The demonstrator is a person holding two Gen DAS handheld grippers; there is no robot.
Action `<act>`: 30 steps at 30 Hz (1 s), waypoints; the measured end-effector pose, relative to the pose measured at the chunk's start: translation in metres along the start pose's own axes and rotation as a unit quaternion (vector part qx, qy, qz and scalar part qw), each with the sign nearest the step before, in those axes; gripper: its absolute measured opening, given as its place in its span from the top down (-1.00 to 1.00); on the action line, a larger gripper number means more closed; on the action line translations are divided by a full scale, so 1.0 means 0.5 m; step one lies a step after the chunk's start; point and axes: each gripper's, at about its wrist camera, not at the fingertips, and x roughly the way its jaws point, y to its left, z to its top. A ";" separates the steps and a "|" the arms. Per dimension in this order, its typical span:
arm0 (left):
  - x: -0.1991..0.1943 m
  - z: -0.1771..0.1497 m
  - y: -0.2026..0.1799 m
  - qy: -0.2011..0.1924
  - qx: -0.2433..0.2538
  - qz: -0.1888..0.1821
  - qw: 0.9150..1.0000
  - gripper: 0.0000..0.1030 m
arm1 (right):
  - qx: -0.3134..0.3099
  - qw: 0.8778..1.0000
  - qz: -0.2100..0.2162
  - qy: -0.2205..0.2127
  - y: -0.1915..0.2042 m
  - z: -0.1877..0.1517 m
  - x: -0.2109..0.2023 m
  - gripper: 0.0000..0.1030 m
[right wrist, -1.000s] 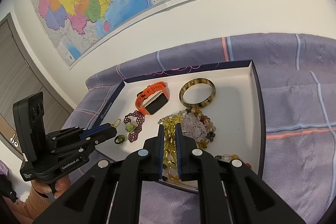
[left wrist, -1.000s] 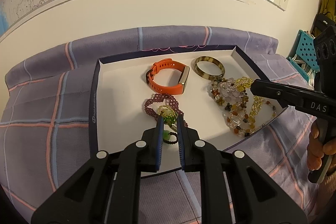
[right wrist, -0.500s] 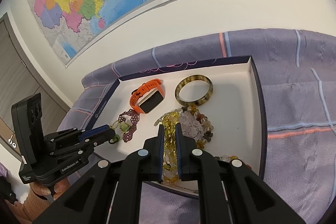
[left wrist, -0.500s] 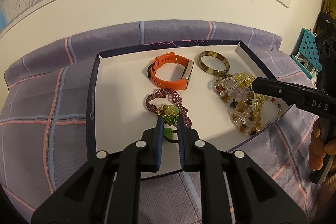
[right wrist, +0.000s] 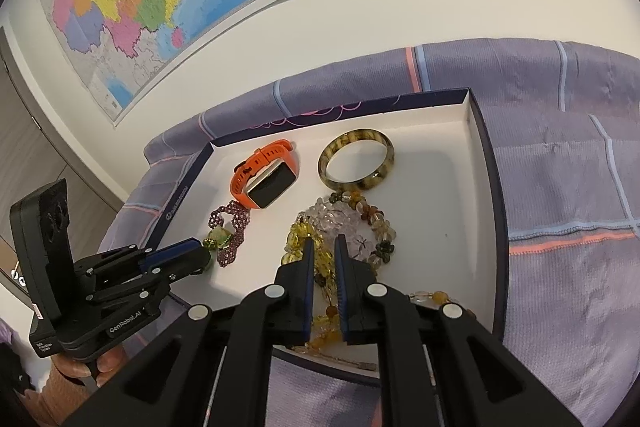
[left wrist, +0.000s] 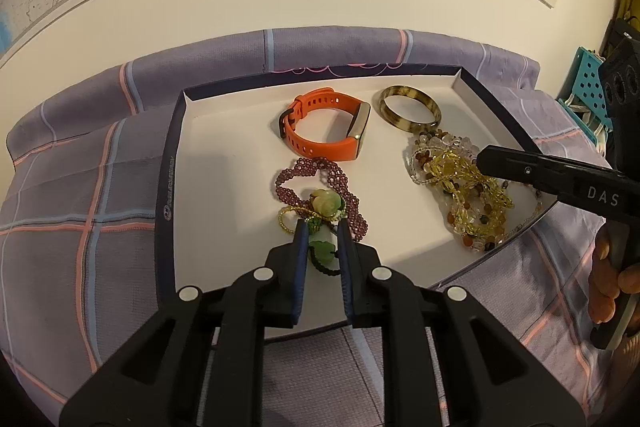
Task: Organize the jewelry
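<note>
So, both grippers nearly closed over tray: left gripper around green pendant, right gripper over yellow beads, neither visibly gripping.

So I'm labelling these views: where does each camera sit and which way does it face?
Left wrist: on the left gripper, looking down along its fingers at the purple bead bracelet in the tray; right gripper enters from the right.
Right wrist: on the right gripper, over the yellow beads.
Both show the orange watch and bangle.
</note>
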 end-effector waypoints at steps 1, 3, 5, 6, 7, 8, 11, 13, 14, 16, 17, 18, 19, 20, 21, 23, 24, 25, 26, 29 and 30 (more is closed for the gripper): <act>0.000 0.000 0.000 0.000 0.000 0.000 1.000 0.69 | 0.000 1.000 -0.001 0.000 -0.001 -0.001 0.000 0.81; -0.001 -0.002 0.001 -0.001 -0.001 -0.002 1.000 0.61 | -0.003 1.000 -0.008 0.001 0.001 -0.002 0.001 0.78; -0.003 -0.004 0.000 -0.001 -0.001 -0.003 1.000 0.52 | -0.008 1.000 -0.012 0.002 0.004 -0.004 -0.001 0.72; -0.004 -0.005 0.000 -0.001 -0.003 -0.004 1.000 0.45 | -0.010 1.000 -0.014 0.000 0.006 -0.005 -0.003 0.63; -0.007 -0.006 0.001 -0.003 -0.006 -0.005 1.000 0.32 | -0.014 1.000 -0.017 -0.001 0.009 -0.006 -0.006 0.57; -0.012 -0.006 0.001 -0.007 -0.007 -0.003 1.000 0.21 | -0.020 1.000 -0.022 -0.004 0.013 -0.007 -0.010 0.55; -0.033 -0.008 -0.001 -0.019 -0.011 -0.008 1.000 -0.12 | -0.039 0.998 -0.035 -0.017 0.028 -0.015 -0.026 0.17; -0.050 -0.013 -0.004 -0.030 -0.011 -0.006 0.999 -0.24 | -0.056 0.997 -0.045 -0.022 0.039 -0.024 -0.036 -0.11; -0.057 -0.016 -0.005 -0.034 -0.010 -0.006 0.999 -0.34 | -0.065 0.996 -0.053 -0.025 0.045 -0.030 -0.042 -0.21; -0.071 -0.025 -0.008 -0.041 -0.011 -0.006 0.999 -0.59 | -0.077 0.995 -0.061 -0.028 0.054 -0.039 -0.049 -0.36; -0.080 -0.031 -0.010 -0.047 -0.014 -0.004 0.999 -0.72 | -0.084 0.994 -0.066 -0.029 0.059 -0.045 -0.053 -0.40; -0.085 -0.036 -0.010 -0.049 -0.017 0.000 0.999 -0.78 | -0.091 0.993 -0.072 -0.029 0.065 -0.052 -0.056 -0.53; -0.089 -0.040 -0.010 -0.050 -0.020 0.004 0.999 -0.90 | -0.097 0.992 -0.077 -0.031 0.070 -0.059 -0.059 -0.59; -0.096 -0.048 -0.009 -0.053 -0.028 0.007 0.998 -0.90 | -0.103 0.991 -0.079 -0.033 0.075 -0.066 -0.063 -0.59; -0.099 -0.051 -0.008 -0.054 -0.031 0.007 0.998 -0.90 | -0.108 0.990 -0.080 -0.034 0.081 -0.074 -0.066 -0.64; -0.106 -0.064 -0.009 -0.049 -0.039 0.007 0.998 -0.90 | -0.120 0.988 -0.094 -0.038 0.092 -0.088 -0.071 -0.78; -0.109 -0.070 -0.010 -0.047 -0.042 0.010 0.998 -0.90 | -0.127 0.986 -0.103 -0.043 0.098 -0.096 -0.076 -0.80; -0.113 -0.075 -0.013 -0.048 -0.044 0.013 0.998 -0.90 | -0.130 0.985 -0.105 -0.047 0.101 -0.102 -0.080 -0.81; -0.119 -0.082 -0.016 -0.051 -0.044 0.017 0.998 -0.90 | -0.132 0.984 -0.106 -0.051 0.104 -0.110 -0.086 -0.84; -0.131 -0.096 -0.022 -0.052 -0.045 0.026 0.997 -0.90 | -0.132 0.984 -0.109 -0.053 0.111 -0.124 -0.096 -0.86; -0.136 -0.099 -0.025 -0.052 -0.046 0.028 0.997 -0.90 | -0.132 0.983 -0.113 -0.053 0.114 -0.129 -0.099 -0.86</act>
